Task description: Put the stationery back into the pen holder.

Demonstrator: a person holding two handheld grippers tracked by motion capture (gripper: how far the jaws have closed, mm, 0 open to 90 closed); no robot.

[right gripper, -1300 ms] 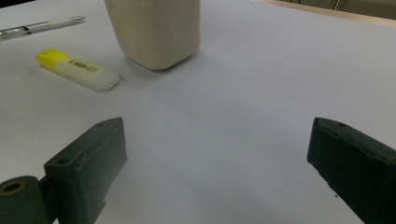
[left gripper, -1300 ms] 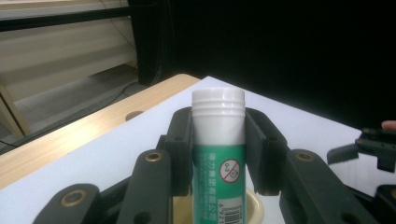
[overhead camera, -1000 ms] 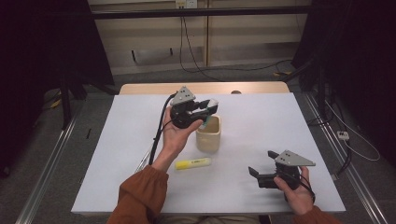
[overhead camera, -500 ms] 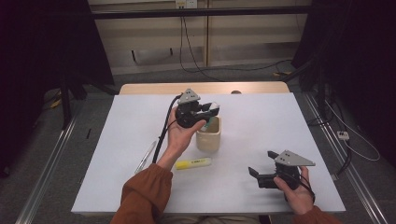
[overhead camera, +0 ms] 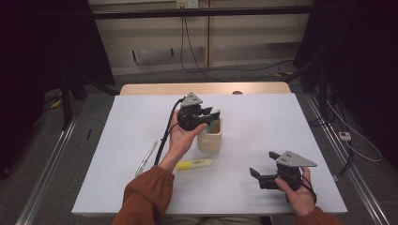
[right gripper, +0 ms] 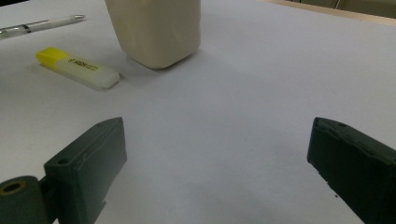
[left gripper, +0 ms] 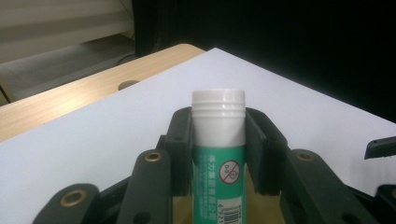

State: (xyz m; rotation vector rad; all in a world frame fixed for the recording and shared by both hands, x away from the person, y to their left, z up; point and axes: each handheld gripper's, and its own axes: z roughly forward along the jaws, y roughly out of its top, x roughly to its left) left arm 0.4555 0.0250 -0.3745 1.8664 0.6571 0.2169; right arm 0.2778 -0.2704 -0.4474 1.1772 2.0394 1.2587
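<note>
My left gripper [overhead camera: 211, 114] is clenched on a green glue stick [left gripper: 218, 140], the two pads pressed against its sides just below the white cap, so the tube stands upright and cannot tip. I hold it right over the mouth of the cream cup [overhead camera: 210, 137] in the middle of the table [overhead camera: 263, 112], its lower end already at or inside the rim; I judge the upright hold is meant to let it slide straight in. My right gripper [overhead camera: 263, 176] rests low near the table's near right corner, jaws spread wide with nothing between them, kept well apart from the cup so it stays out of the way. A yellow highlighter [overhead camera: 195, 164] lies flat just in front of the cup, and a pen [overhead camera: 145, 158] lies farther left, both waiting their turn, I would guess.
</note>
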